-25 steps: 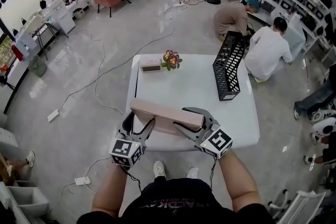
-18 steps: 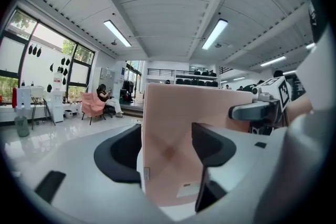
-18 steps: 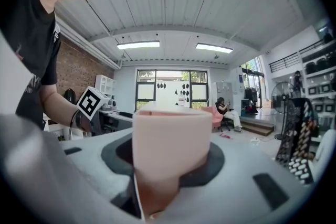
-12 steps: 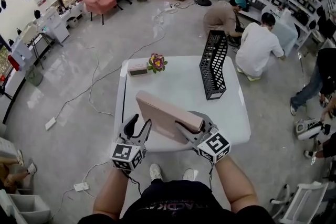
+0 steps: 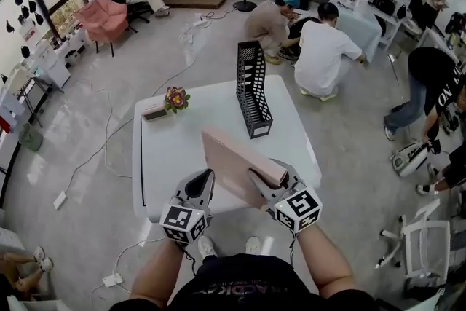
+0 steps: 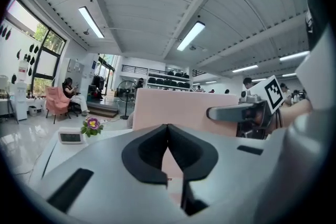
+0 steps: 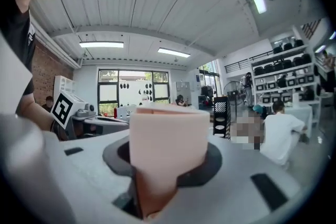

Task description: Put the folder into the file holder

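Released by the left hand-held gripper (image 5: 203,177), now closed and empty, the folder (image 5: 234,162) is clamped above the table (image 5: 166,151) between the closing jaws of the right hand-held gripper (image 5: 268,175).

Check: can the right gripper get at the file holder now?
Probably yes. The right gripper, jaws closing on the folder, holds it tilted over the table's near edge; the file holder stands upright farther back, top open, with bare table between. The left gripper is shut, empty, off to one side.
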Demonstrator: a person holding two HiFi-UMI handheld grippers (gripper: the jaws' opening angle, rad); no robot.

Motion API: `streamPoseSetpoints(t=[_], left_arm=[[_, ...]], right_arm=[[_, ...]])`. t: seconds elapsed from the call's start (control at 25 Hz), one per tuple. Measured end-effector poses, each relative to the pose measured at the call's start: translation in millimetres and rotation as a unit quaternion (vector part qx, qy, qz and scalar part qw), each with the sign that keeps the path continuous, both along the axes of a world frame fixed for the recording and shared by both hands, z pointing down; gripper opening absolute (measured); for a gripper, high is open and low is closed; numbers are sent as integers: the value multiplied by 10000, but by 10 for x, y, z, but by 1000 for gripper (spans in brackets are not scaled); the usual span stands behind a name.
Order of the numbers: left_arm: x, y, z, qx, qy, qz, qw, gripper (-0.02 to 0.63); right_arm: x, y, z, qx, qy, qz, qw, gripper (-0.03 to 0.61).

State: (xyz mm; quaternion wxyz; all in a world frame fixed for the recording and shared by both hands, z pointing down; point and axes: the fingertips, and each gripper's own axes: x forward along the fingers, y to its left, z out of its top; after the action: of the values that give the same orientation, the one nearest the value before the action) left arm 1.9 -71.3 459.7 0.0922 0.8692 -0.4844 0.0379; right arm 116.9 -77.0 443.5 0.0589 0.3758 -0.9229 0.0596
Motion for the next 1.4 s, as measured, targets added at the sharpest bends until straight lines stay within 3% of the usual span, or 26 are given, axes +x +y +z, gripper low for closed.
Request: streamPoseSetpoints(t=[0.32,0.68,1.0,1.4], left_arm=[[1040,39,-37,96,49,754,9971,5],[1856,46,-297,348,77,1127,9930,5],[1999,-84,-548,667,25,1086,9918,5],[1668,-494,-634,738,123,1096,9912,5]], right_arm=[[993,180,-69,-16,120,873,9961,150],[1814,208,-427,138,-120,1625,9865,146],[1936,14,-910,482,-347,1964,9787,144],[1556,-549,-1359,867,-441,2173,9712,143]])
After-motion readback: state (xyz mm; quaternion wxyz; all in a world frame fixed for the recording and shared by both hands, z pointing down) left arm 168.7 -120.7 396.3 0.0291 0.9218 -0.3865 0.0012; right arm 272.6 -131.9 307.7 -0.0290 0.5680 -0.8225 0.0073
